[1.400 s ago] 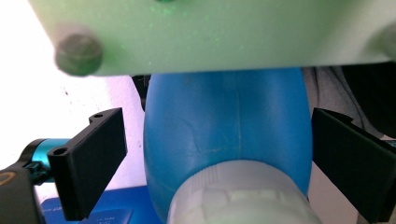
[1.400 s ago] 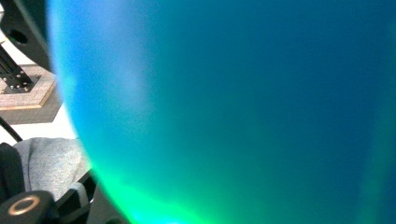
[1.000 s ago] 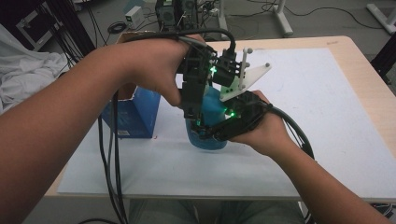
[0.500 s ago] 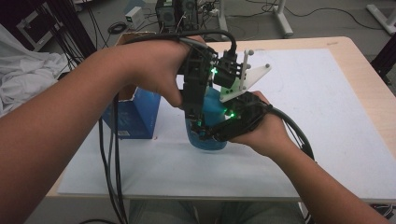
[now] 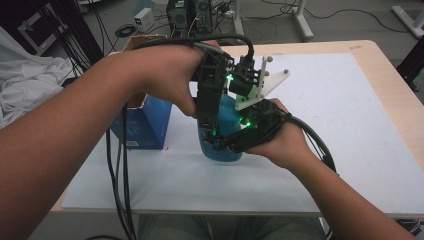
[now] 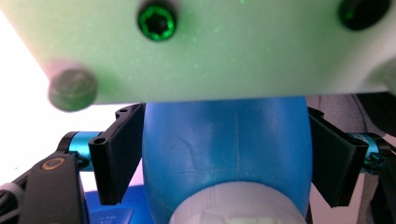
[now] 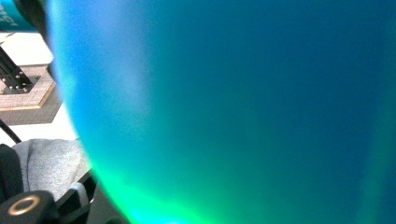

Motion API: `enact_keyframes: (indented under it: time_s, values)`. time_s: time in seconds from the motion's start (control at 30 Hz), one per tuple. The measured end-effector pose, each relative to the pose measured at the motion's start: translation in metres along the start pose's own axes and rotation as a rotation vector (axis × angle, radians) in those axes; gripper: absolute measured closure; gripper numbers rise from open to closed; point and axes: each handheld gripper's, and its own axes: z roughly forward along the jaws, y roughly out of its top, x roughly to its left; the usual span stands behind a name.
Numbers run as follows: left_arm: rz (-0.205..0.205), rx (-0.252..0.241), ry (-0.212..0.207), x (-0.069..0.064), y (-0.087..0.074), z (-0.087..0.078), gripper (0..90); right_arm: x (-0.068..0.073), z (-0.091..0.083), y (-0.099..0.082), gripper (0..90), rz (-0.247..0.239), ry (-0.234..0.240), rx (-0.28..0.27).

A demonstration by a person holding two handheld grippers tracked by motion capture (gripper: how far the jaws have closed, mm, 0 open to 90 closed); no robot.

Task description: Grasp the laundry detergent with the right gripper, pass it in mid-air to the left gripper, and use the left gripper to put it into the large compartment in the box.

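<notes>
A blue plastic bottle stands on the white mat. My right gripper comes in from the right and is shut on the bottle's body. In the left gripper view its black pads press both sides of the blue bottle. In the right gripper view the bottle is very close. My left gripper points down over the bottle's top. Its jaws have just been closing around the pale cap, and a gap still shows between one finger and the cap.
A blue carton stands just left of the bottle, with a cardboard box behind it. The right gripper's pale plate juts up beside the left hand. Cables hang over the table's front edge. White cloth lies off the table at left.
</notes>
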Motion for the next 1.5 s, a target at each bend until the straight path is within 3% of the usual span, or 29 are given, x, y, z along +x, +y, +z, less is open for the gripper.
enact_keyframes:
  time_s: [0.83,1.5]
  values:
    - [0.007,0.011,-0.005,-0.0014,0.0000,0.0003,38.0,0.0013,0.0029,0.0016,47.0,0.001,0.002,-0.007]
    - [0.003,0.036,0.003,-0.0025,0.0033,-0.0031,39.5,0.0016,0.0011,0.0023,45.9,-0.009,0.001,-0.025]
